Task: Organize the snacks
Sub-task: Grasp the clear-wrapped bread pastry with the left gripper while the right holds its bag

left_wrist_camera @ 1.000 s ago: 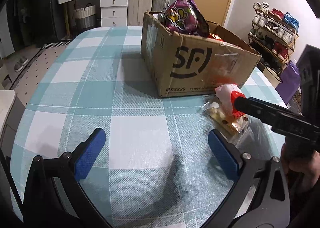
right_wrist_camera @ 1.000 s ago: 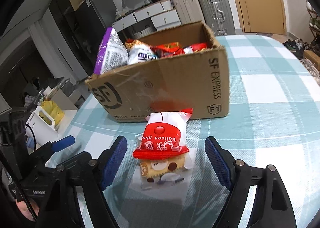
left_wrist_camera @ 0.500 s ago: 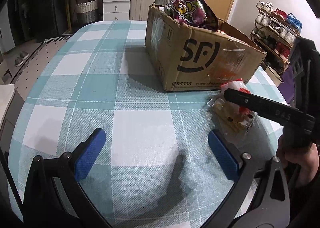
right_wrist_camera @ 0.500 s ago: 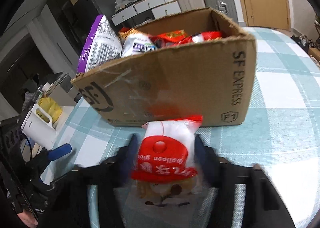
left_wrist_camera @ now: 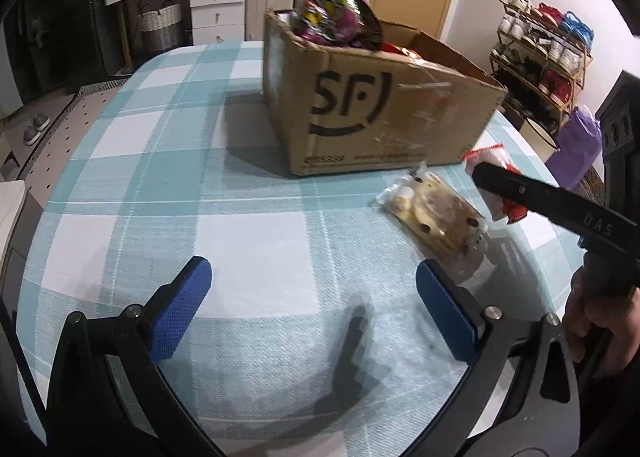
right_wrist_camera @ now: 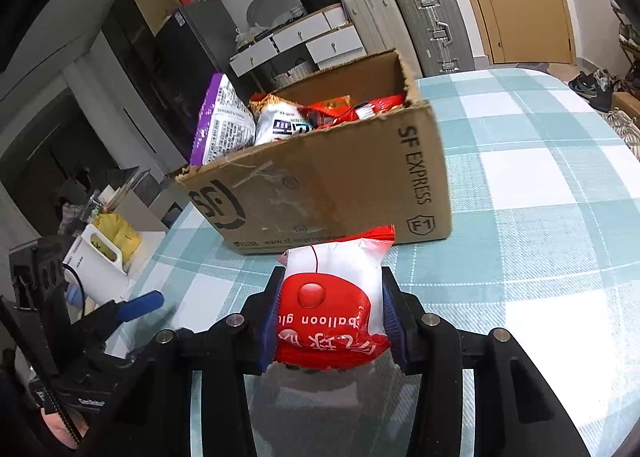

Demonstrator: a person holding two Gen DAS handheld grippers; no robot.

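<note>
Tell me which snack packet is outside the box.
The red-and-white packet clamped in the right gripper; the others sit inside the cardboard box.

- 1 brown cardboard box [right_wrist_camera: 344, 185] w/ black SF print
- 4 snack bags showing inside it (more may be hidden): 1 purple [right_wrist_camera: 222, 125], 1 white-and-orange [right_wrist_camera: 280, 121], 2 red [right_wrist_camera: 344, 107]
- 2 packets on the table: 1 red-and-white [right_wrist_camera: 332, 305], 1 clear biscuit pack [left_wrist_camera: 436, 213]
- 2 silver-grey suitcases [right_wrist_camera: 432, 25]

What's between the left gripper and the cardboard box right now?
Only bare checked tablecloth, seen in the left wrist view, between the left gripper and the cardboard box.
</note>
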